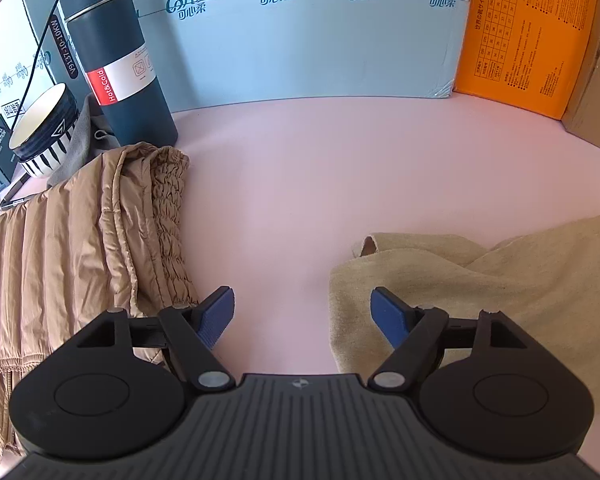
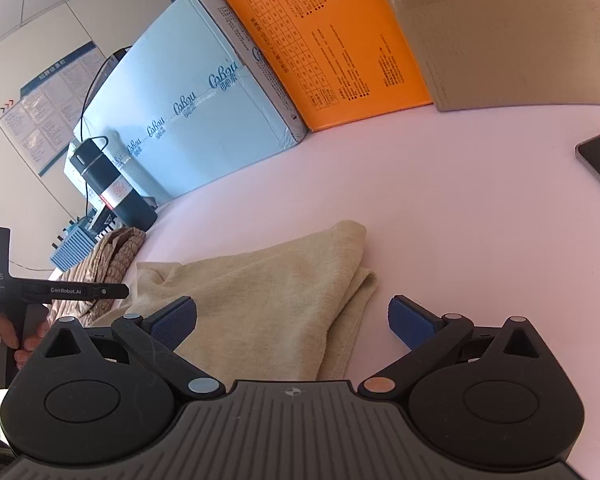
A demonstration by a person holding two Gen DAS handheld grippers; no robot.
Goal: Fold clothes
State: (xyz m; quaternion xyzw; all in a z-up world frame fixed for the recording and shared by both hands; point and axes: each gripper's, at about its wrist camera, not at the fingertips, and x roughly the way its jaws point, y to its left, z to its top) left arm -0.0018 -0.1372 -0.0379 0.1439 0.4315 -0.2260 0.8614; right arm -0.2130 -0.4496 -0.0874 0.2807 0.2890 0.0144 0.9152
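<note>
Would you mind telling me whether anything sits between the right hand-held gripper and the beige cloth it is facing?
Nothing visible does. The right hand-held gripper is open, and the beige cloth lies directly ahead on the pink table, its near edge already between the fingers. The brown jacket lies off to the left, clear of the path.

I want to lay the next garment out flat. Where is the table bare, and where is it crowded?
Bare pink table runs between the tan puffer jacket and the beige cloth, back to the blue box and orange box. Crowded: far left corner, with the flask and bowl.
</note>
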